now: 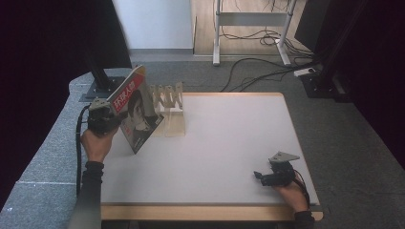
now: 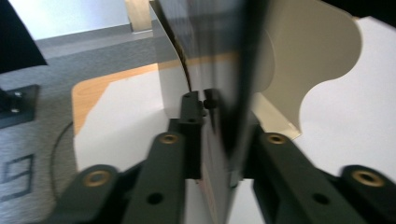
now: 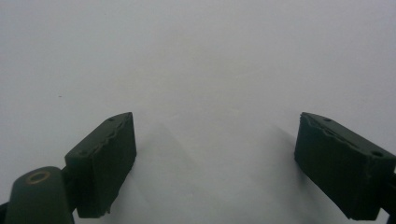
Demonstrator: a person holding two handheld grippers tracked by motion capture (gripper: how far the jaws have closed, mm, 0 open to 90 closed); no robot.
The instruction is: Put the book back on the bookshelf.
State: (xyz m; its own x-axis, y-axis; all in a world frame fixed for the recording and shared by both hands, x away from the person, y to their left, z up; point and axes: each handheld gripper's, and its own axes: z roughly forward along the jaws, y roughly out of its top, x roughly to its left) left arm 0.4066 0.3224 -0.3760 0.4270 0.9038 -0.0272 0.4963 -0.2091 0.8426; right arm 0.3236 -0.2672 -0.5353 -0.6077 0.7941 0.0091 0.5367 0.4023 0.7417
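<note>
Left gripper [image 1: 107,118] fingers clamped on tilted magazine [image 1: 135,112] beside clear rack [image 1: 168,102], right gripper [image 1: 260,177] fingers spread wide, empty, low over white surface [image 1: 224,138]

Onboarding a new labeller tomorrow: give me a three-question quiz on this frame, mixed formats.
1. True or false: the right hand-held gripper holds the magazine.
2. Which describes the magazine? A: lying flat. B: held tilted, lower edge on the table. C: slotted in the clear rack.
3. Fill in: the left hand-held gripper has the magazine's ____ between its jaws.

Key
1. False; its jaws stand open over bare table.
2. B.
3. Edge.
</note>
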